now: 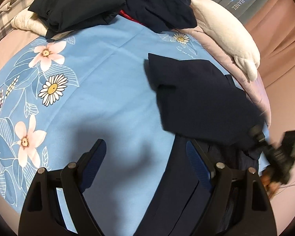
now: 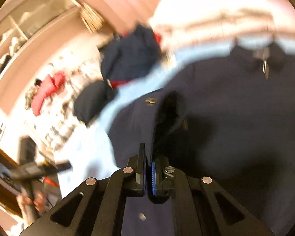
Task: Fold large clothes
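Observation:
A dark navy garment (image 1: 202,98) lies on the blue floral bedsheet (image 1: 100,82), part of it lifted and folded over at the right. My left gripper (image 1: 145,153) is open and empty above the sheet, its right finger (image 1: 196,163) over the garment's near edge. My right gripper (image 1: 255,133) shows at the right edge, blurred, at the lifted cloth. In the right wrist view the right gripper (image 2: 148,157) is shut on a fold of the navy garment (image 2: 236,108), whose collar lies at the top. That view is motion-blurred.
Dark clothes (image 1: 116,5) are piled at the far side of the bed, over a cream quilt (image 1: 27,23). A white plush toy (image 1: 228,37) lies at the right edge on a pink blanket (image 1: 253,90). Shelves (image 2: 29,19) stand beyond the bed.

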`<action>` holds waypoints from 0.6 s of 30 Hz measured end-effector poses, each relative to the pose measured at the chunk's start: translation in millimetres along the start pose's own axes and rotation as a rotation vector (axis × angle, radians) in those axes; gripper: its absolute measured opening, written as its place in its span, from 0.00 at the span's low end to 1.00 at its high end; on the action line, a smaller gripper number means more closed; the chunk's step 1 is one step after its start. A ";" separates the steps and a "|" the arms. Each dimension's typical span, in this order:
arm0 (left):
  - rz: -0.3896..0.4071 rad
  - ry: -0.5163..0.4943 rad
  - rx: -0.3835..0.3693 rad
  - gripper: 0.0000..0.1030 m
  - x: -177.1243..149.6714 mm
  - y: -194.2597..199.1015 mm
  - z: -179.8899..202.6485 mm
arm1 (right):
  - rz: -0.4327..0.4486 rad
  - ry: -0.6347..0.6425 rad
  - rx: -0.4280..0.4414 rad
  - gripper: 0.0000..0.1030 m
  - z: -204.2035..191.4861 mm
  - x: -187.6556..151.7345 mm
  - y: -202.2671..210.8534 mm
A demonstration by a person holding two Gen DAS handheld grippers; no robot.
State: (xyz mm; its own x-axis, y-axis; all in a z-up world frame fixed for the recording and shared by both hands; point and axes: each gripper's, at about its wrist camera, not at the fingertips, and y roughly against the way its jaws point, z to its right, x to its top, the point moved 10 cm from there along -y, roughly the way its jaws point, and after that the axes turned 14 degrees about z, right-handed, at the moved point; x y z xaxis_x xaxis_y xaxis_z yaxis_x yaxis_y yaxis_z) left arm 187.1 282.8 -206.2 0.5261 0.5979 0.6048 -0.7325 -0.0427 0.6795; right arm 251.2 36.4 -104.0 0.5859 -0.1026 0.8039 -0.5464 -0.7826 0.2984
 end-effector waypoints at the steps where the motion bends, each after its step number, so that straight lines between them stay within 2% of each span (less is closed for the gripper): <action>1: 0.001 -0.001 -0.002 0.81 0.9 -1.3 1.2 | 0.045 0.014 -0.004 0.05 -4.1 24.5 10.9; 5: -0.006 -0.013 -0.020 0.81 3.8 -6.1 15.5 | 0.187 0.038 -0.057 0.05 0.7 104.9 64.2; 8: -0.013 -0.034 -0.035 0.81 7.7 -14.6 31.8 | 0.229 0.006 -0.128 0.05 26.7 130.9 95.5; 11: -0.023 -0.063 -0.053 0.81 12.0 -27.5 50.2 | 0.227 -0.043 -0.205 0.05 63.3 131.5 111.2; 14: -0.051 -0.078 -0.117 0.81 14.0 -42.8 75.1 | 0.192 -0.135 -0.260 0.05 108.6 109.2 117.8; 16: -0.101 -0.035 -0.242 0.81 12.9 -59.2 103.6 | 0.164 -0.184 -0.303 0.05 133.8 90.6 113.8; 17: -0.114 -0.007 -0.277 0.81 13.6 -64.2 110.5 | 0.147 -0.218 -0.320 0.05 144.6 81.6 112.0; 18: -0.140 0.057 -0.354 0.81 14.1 -74.9 125.1 | 0.137 -0.243 -0.326 0.05 146.9 76.8 109.2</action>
State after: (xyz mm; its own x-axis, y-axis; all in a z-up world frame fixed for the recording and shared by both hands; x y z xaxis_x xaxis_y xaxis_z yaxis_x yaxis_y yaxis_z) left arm 303.5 194.3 -196.6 0.6140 0.6226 0.4852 -0.7643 0.3155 0.5624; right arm 324.4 -147.2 -85.2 0.5974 -0.3639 0.7146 -0.7667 -0.5205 0.3759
